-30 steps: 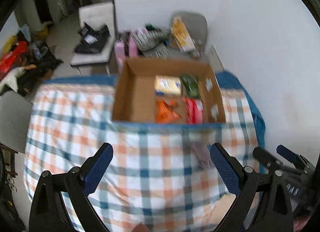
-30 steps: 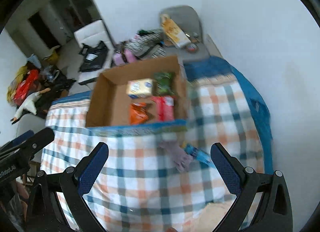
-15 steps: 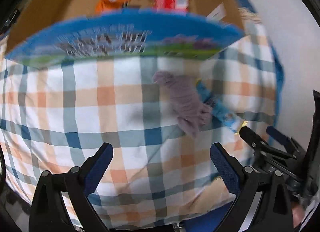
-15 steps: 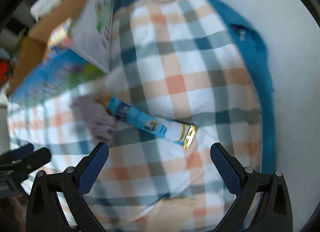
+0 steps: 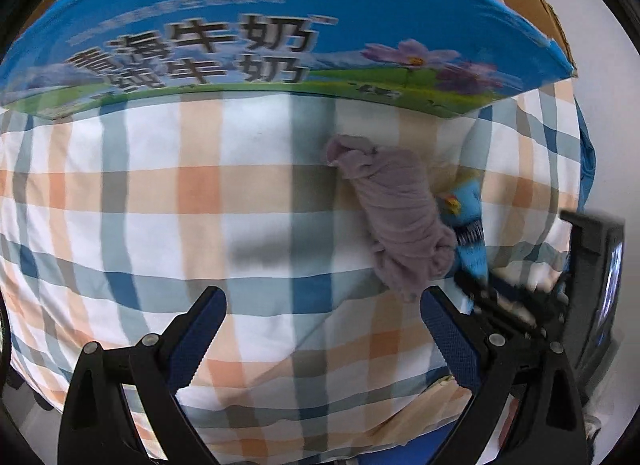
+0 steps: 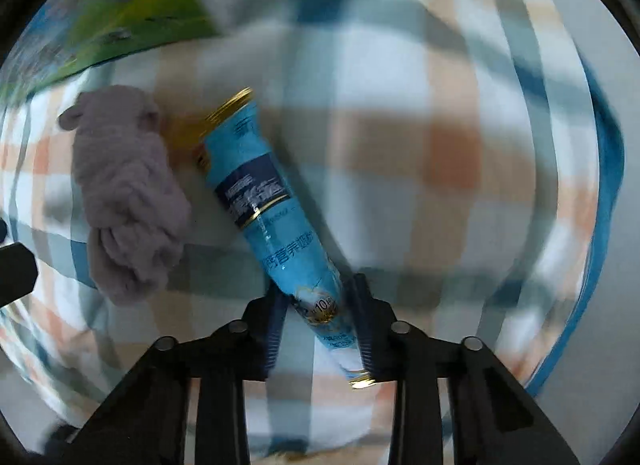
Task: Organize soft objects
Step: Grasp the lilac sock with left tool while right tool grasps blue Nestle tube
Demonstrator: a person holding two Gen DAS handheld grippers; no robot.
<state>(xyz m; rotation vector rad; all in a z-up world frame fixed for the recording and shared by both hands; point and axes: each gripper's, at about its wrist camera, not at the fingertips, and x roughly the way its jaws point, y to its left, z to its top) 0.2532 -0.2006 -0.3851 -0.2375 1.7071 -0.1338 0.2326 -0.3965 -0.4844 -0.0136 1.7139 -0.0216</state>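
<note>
**Right tongs closed on the blue packet; left tongs spread above the checked cloth**

Right wrist view. My right gripper (image 6: 318, 315) has its two fingers drawn in against the near end of a long blue packet (image 6: 272, 217), one finger on each side of it. The packet runs from the grip at 6 o'clock up toward 11 o'clock, ending in a gold crimped edge. The frame is blurred, so I cannot tell whether the packet lies on the cloth or is lifted off it. Just beside it, toward 9 o'clock, lies a rolled mauve sock (image 6: 128, 193); its upper end is near the packet's gold end, and I cannot tell whether they touch. Both are over a checked cloth (image 6: 440, 145) in orange, blue and white.

Left wrist view. My left gripper (image 5: 322, 329) stands wide open with nothing between its fingers, above the checked cloth. The mauve sock (image 5: 394, 213) lies at 2 o'clock from the fingertips, the blue packet (image 5: 468, 229) against its right side. My right gripper shows blurred at 3 o'clock. A blue milk carton (image 5: 280, 33), printed with flowers and Chinese lettering, fills the view at 12 o'clock, its brown cardboard flap visible at 1 o'clock.
</note>
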